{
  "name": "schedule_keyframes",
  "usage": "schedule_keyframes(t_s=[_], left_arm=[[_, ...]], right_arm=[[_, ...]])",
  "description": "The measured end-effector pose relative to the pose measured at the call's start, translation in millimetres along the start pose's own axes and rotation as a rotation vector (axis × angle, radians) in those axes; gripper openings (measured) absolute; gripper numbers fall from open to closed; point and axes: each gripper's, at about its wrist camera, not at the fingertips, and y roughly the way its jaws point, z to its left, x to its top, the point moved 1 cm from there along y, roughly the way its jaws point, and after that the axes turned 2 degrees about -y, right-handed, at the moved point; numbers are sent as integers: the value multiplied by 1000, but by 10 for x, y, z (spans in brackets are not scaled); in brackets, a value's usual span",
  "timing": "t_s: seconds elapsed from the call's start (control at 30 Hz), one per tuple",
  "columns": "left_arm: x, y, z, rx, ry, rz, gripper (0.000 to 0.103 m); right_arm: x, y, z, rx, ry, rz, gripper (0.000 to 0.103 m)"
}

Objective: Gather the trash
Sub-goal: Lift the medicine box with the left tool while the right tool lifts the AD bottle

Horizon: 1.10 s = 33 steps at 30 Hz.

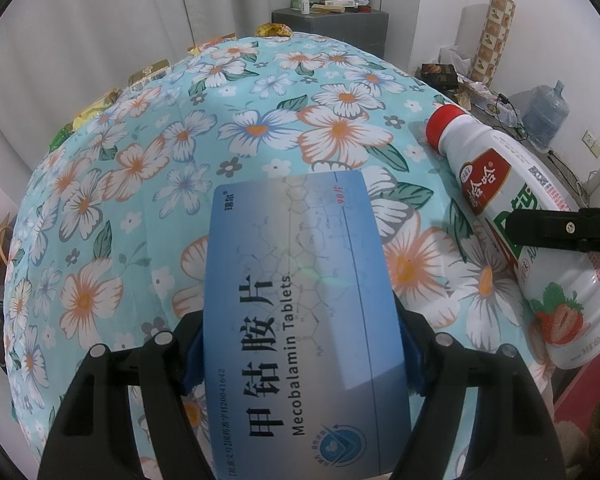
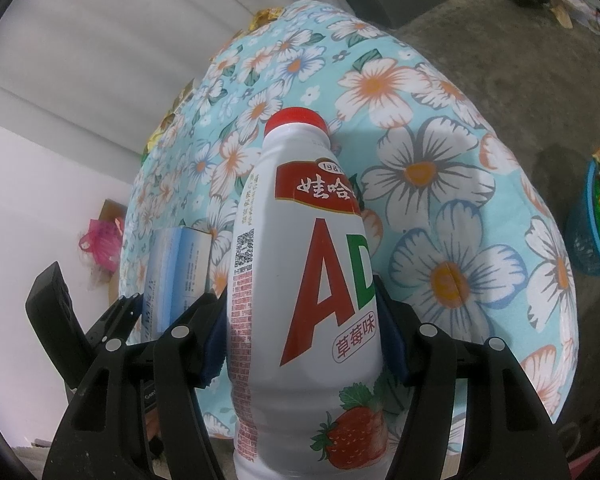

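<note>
My left gripper (image 1: pixel 300 354) is shut on a blue Mecobalamin tablet box (image 1: pixel 300 300) and holds it above the floral tablecloth (image 1: pixel 160 168). My right gripper (image 2: pixel 302 344) is shut on a white strawberry milk bottle with a red cap (image 2: pixel 300 280), also lifted off the cloth. The bottle also shows in the left wrist view (image 1: pixel 512 232) to the right of the box, with one right finger (image 1: pixel 560 232) across it. The box shows in the right wrist view (image 2: pixel 176 280) to the left of the bottle.
Snack wrappers and small cartons (image 1: pixel 148 74) lie along the table's far left edge. A dark cabinet (image 1: pixel 332 26) with clutter stands beyond the table. A blue basket (image 2: pixel 598 224) holding packets sits on the floor at right. A water jug (image 1: pixel 546 110) stands by the wall.
</note>
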Motion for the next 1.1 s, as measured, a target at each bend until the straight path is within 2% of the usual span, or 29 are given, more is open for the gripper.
schedule_keyframes(t_s=[0.83, 1.1], left_arm=[[-4, -9, -12, -3, -3, -3, 72], [38, -41, 59, -59, -11, -15, 72]], right_arm=[[-5, -68, -28, 16, 9, -11, 58], [-36, -122, -26, 27, 21, -21, 58]])
